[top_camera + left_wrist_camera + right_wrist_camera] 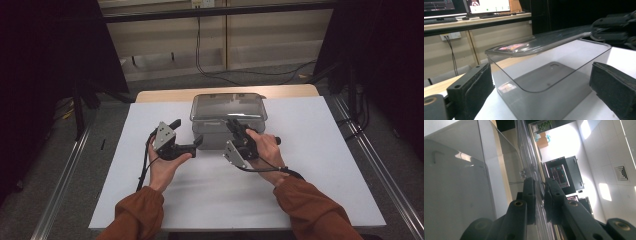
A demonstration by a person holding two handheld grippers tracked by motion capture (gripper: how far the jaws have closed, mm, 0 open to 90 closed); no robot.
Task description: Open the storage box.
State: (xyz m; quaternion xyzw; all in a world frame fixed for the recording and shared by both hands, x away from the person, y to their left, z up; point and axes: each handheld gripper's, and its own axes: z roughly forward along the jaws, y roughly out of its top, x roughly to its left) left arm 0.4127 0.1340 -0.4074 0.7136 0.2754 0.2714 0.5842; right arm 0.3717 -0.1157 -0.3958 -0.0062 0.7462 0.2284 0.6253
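A clear grey plastic box [220,134] stands at the back middle of the white table [310,165], with its lid [228,105] on top. My right gripper [233,123] is shut on the lid's front edge. In the right gripper view its jaws [539,192] pinch the thin lid rim [529,157]. The left gripper view shows the lid [541,41] tilted up off the box [549,85] on the side where the right gripper [596,31] holds it. My left gripper [188,131] is open just left of the box's front corner, and its jaws [541,85] stand wide on either side of that corner.
The box looks empty inside. White table surface lies to the left, right and front of the box. Metal rails [65,180] run along both sides of the table. Cables [210,70] lie on the floor behind it.
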